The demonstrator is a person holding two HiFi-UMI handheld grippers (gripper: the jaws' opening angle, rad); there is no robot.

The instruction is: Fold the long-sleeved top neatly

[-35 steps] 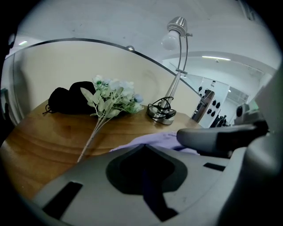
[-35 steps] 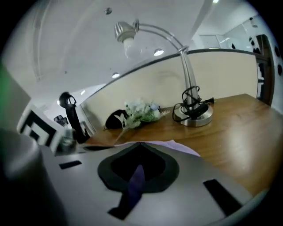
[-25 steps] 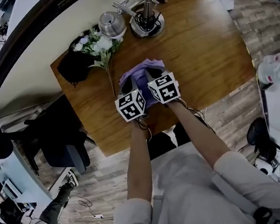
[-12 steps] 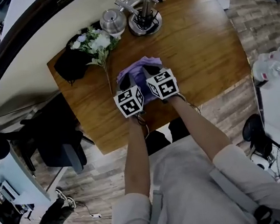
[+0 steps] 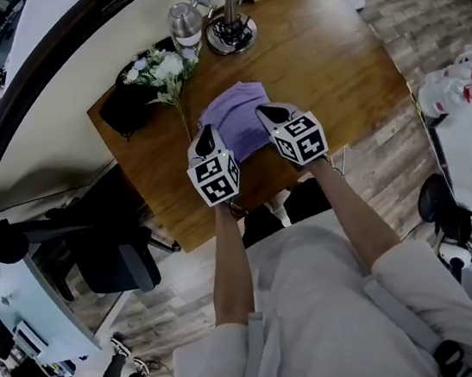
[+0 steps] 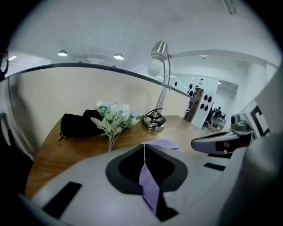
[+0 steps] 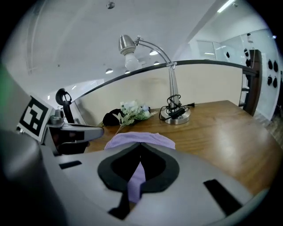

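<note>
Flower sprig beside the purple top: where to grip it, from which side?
Probably the bare stem: it lies flat on the table, thin and unobstructed, pointing toward the person, while the blooms bunch at the far end by the black pouch. Come from the near edge, jaws across the stem. The left gripper is nearest, but is shut on the purple top.

Pale shirt, grey grippers, chequered cubes

The person wears a light grey shirt (image 5: 322, 302) whose sleeves end above the elbows. The left gripper (image 5: 204, 134) and right gripper (image 5: 265, 114) are smooth pale grey shells, each topped by a white marker cube (image 5: 215, 179) printed with black squares. Black padding (image 6: 128, 170) rims the opening behind the jaws, with black rectangular slots (image 7: 217, 190) beside it
</note>
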